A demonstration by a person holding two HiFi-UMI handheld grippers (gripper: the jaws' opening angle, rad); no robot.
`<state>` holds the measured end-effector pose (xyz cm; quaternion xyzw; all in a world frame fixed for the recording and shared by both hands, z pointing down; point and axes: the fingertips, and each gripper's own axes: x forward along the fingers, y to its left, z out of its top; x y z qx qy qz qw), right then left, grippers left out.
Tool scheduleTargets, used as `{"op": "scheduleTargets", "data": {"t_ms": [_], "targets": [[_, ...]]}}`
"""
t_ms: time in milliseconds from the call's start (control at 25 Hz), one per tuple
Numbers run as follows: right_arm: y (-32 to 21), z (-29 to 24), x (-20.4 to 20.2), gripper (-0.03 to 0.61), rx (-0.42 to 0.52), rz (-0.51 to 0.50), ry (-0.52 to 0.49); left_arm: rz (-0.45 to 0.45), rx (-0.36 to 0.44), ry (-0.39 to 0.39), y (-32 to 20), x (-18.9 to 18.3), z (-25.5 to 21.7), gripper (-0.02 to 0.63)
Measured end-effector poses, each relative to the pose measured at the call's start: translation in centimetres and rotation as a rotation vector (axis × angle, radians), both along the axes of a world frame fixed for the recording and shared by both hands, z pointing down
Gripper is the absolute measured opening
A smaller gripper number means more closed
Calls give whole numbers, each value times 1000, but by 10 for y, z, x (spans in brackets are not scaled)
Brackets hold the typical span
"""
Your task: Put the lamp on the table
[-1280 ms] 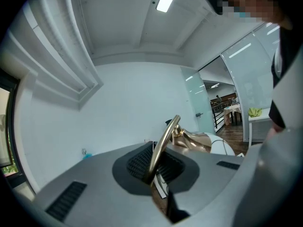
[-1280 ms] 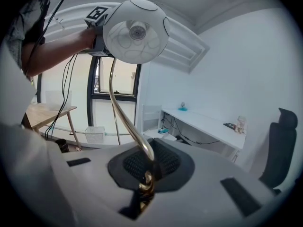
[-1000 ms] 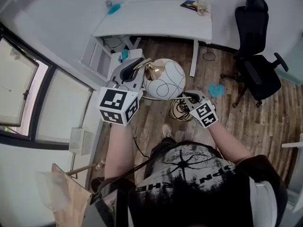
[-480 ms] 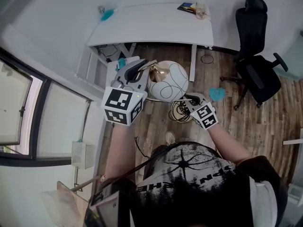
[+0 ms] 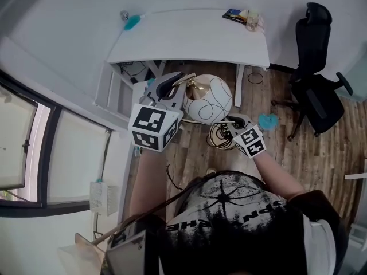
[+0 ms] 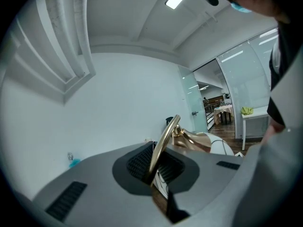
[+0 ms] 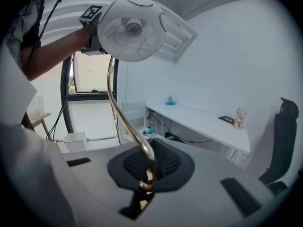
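The lamp has a white globe shade with thin dark curved lines and a bent gold stem. I carry it in the air above the wooden floor, short of the white table. My left gripper is shut on the gold stem right beside the shade. My right gripper is shut on the lower end of the stem, which runs up from its jaws to the shade overhead. The lamp's base is hidden.
A black office chair stands at the right. On the table lie a small stack of things at its right end and a teal object at its left. A coiled cable lies on the floor. A white frame stands beside the table's left leg.
Both grippers have carried the lamp forward towards the table, which now lies nearer and larger in the head view. Neither grip has changed.
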<state>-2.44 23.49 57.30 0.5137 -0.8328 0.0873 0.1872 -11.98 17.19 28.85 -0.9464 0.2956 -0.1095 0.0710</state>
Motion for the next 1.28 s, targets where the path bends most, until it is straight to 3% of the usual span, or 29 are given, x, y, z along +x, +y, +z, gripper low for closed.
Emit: {"op": "scheduleTargets", "data": {"t_ms": [720,1280], "targets": [[-81,12,-10,18,-9,50,-3,58,-5,2,-89,-6,12,18],[-149,25,42,18,-42,65,-23,76,-38,-12,-166,52,26,18]]}}
